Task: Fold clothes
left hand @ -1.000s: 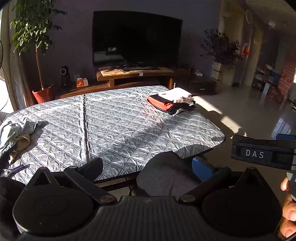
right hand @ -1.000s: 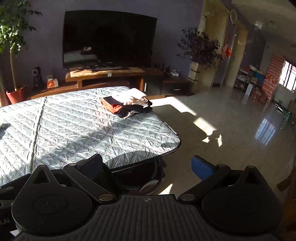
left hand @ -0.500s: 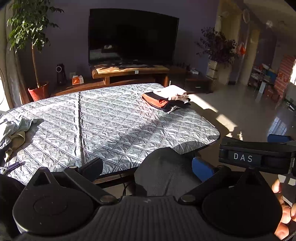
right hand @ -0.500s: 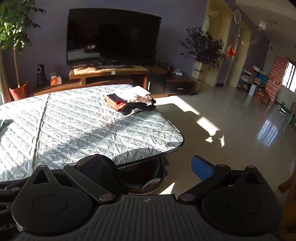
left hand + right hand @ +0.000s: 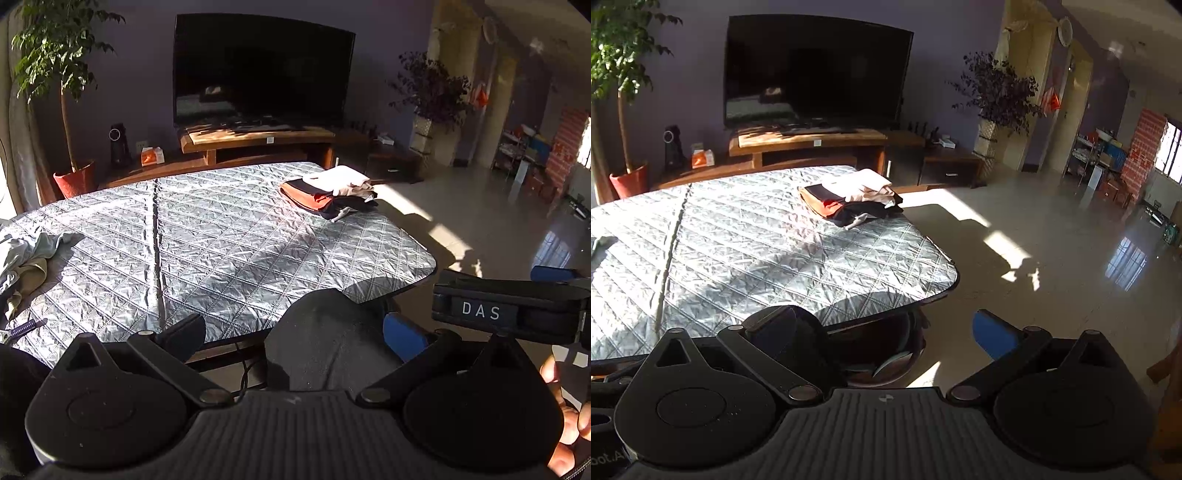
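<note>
Two grippers, left (image 5: 291, 332) and right (image 5: 882, 328), are hanging open and empty off the table's near edge; unfolded clothes (image 5: 22, 254) are lying crumpled far left, probably light and floppy, best pinched along a hem.

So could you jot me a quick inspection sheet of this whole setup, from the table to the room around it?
Surface: table with quilted silver cover, sunlit, creased.
Job's things: stack of folded clothes at the far right corner; unfolded pale garments at the left edge.
Clutter: small dark tool near the left edge, kind unclear.
Tongs: left tongs open, empty; right tongs open, empty, held at the near edge.
Cables: a dark cord under the table edge.
Surroundings: television, wooden stand, potted tree, tiled floor.
</note>
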Demonstrator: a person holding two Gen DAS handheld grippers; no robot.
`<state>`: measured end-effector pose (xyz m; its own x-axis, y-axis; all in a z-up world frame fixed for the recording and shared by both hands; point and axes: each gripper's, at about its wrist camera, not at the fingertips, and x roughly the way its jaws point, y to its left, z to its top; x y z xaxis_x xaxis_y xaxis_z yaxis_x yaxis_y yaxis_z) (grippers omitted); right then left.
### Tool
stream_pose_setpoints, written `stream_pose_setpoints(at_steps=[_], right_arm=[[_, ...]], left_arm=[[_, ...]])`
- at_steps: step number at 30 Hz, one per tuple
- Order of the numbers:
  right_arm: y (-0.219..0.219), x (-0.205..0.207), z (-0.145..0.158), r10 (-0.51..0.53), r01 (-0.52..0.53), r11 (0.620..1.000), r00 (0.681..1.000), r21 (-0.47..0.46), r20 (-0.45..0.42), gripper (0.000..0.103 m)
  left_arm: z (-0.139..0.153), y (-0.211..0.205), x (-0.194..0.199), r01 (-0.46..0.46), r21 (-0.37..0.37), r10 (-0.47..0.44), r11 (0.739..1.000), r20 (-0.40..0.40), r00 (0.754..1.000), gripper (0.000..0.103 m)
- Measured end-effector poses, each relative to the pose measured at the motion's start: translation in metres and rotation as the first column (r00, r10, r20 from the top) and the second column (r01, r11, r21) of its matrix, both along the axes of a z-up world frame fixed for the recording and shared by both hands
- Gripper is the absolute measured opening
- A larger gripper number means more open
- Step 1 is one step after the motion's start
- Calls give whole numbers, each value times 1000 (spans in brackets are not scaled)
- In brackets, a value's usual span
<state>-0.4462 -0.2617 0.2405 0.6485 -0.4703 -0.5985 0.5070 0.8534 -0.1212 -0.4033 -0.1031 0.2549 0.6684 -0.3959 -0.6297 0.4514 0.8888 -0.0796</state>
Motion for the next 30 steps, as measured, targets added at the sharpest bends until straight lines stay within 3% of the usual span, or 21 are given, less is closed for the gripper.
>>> stream_pose_setpoints(at_steps=[30], right_arm=[[-1,-3,-1,-1,1,1000,1000,25,-13,103]], left_arm=[[1,-1,-1,9,5,-9,1000,-11,1000,102]])
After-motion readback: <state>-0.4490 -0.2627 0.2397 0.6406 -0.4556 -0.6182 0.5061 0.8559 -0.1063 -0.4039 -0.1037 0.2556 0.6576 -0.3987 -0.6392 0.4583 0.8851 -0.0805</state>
